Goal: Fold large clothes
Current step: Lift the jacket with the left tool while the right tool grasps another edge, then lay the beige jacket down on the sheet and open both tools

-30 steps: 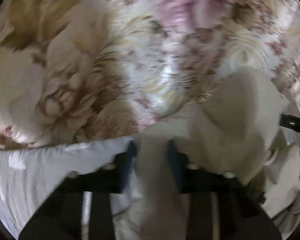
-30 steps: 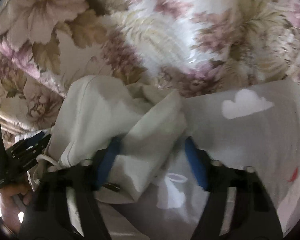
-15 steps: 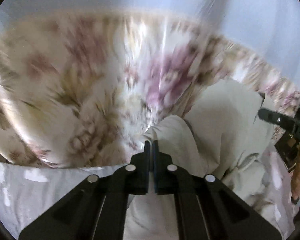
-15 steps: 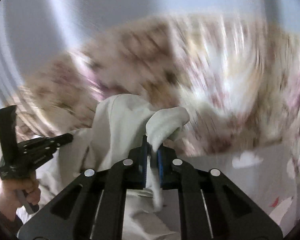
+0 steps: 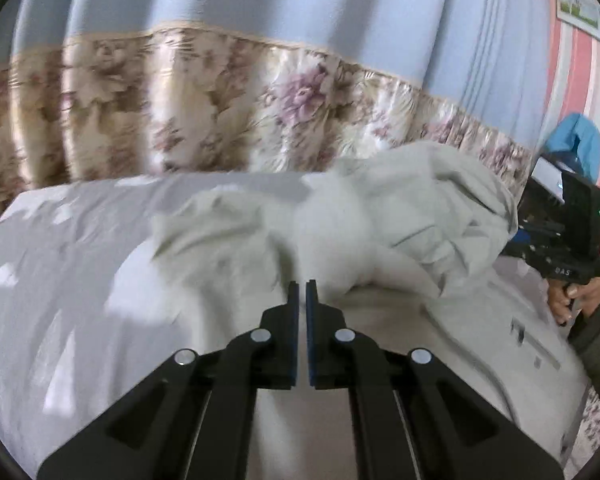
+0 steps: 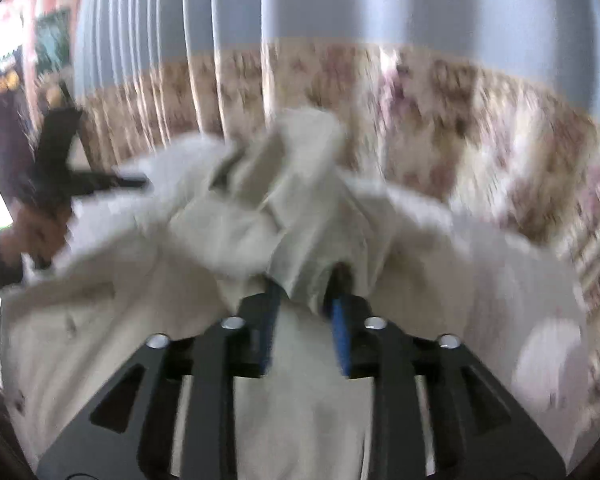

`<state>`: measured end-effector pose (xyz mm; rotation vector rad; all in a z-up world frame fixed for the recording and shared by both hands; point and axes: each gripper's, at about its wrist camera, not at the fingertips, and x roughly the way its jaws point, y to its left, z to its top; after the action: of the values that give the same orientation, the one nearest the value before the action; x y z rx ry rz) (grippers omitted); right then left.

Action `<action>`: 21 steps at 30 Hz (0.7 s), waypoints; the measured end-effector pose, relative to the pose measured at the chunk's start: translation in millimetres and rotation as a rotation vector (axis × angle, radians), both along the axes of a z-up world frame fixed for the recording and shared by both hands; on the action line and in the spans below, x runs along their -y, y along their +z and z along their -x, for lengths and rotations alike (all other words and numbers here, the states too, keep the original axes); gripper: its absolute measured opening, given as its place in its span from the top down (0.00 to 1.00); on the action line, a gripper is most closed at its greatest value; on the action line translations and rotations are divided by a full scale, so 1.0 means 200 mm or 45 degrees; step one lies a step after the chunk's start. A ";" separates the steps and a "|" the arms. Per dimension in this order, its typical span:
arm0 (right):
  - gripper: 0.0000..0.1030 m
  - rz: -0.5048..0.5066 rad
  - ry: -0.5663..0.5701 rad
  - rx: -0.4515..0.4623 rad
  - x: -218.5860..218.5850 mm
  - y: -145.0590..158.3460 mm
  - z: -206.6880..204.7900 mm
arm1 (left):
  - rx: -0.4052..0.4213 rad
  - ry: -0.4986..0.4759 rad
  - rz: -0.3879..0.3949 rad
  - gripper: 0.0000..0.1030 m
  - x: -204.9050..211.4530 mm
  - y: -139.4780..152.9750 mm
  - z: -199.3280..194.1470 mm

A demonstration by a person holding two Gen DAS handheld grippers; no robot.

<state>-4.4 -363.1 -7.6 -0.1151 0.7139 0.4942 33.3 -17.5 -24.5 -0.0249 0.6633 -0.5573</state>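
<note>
The cream garment (image 5: 400,216) lies bunched on the bed (image 5: 60,280), in front of the floral curtain (image 5: 220,100). The left gripper (image 5: 302,292) has its jaws together, with no cloth visibly between them. The right gripper (image 6: 306,292) has its jaws opening, a fold of garment between them.

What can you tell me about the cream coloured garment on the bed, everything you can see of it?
The cream garment looks like soft woven cloth, a jacket or coat with seams and small dark marks on its front. It lies bunched and rumpled on the grey bedsheet, before the floral curtain. A fold of it sits between the opening fingers of the right gripper. The left gripper is shut; whether it pinches cloth is unclear.
</note>
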 end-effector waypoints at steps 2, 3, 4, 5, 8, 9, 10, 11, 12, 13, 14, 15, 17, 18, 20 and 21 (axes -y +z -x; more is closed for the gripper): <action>0.45 0.010 -0.011 -0.009 0.04 -0.04 0.11 | 0.000 0.044 -0.029 0.89 -0.04 0.00 0.02; 0.39 -0.011 -0.024 -0.007 0.07 -0.03 0.14 | -0.004 0.055 -0.044 0.84 -0.04 0.02 0.02; 0.35 -0.054 -0.030 0.008 0.10 -0.01 0.16 | -0.002 0.074 -0.054 0.75 -0.04 0.04 0.00; 0.34 -0.093 -0.042 0.028 0.13 0.01 0.19 | 0.008 0.087 -0.055 0.64 -0.04 0.06 -0.01; 0.28 -0.212 -0.169 0.091 0.22 0.12 0.18 | 0.050 0.145 -0.042 0.28 0.00 0.13 -0.08; 0.27 -0.226 -0.230 0.106 0.23 0.16 0.16 | 0.041 0.166 -0.019 0.28 0.01 0.15 -0.12; 0.27 -0.237 -0.310 0.110 0.25 0.19 0.11 | 0.034 0.170 0.000 0.28 0.01 0.16 -0.15; 0.27 -0.244 -0.349 0.108 0.25 0.21 0.07 | 0.029 0.195 0.015 0.28 0.02 0.18 -0.19; 0.27 -0.251 -0.386 0.098 0.25 0.23 0.03 | 0.020 0.215 0.019 0.28 0.02 0.19 -0.22; 0.27 -0.247 -0.424 0.077 0.24 0.23 -0.02 | 0.016 0.225 0.030 0.28 0.03 0.21 -0.24; 0.27 -0.242 -0.437 0.066 0.23 0.23 -0.04 | 0.016 0.234 0.045 0.28 0.04 0.23 -0.26; 0.27 -0.234 -0.444 0.051 0.21 0.23 -0.07 | 0.011 0.233 0.038 0.27 0.06 0.23 -0.27; 0.27 -0.228 -0.448 0.008 0.18 0.20 -0.09 | -0.021 0.207 -0.019 0.26 0.12 0.22 -0.27; 0.27 -0.220 -0.439 -0.021 0.17 0.17 -0.08 | -0.044 0.187 -0.067 0.26 0.16 0.19 -0.25; 0.27 -0.163 -0.423 -0.071 0.11 0.09 -0.07 | -0.080 0.144 -0.143 0.25 0.23 0.11 -0.20; 0.27 -0.133 -0.412 -0.097 0.08 0.06 -0.08 | -0.112 0.120 -0.174 0.25 0.26 0.06 -0.18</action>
<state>10.7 -378.6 4.7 0.1166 0.7631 0.2259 69.4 -69.2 -11.7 0.0474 0.7809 -0.4210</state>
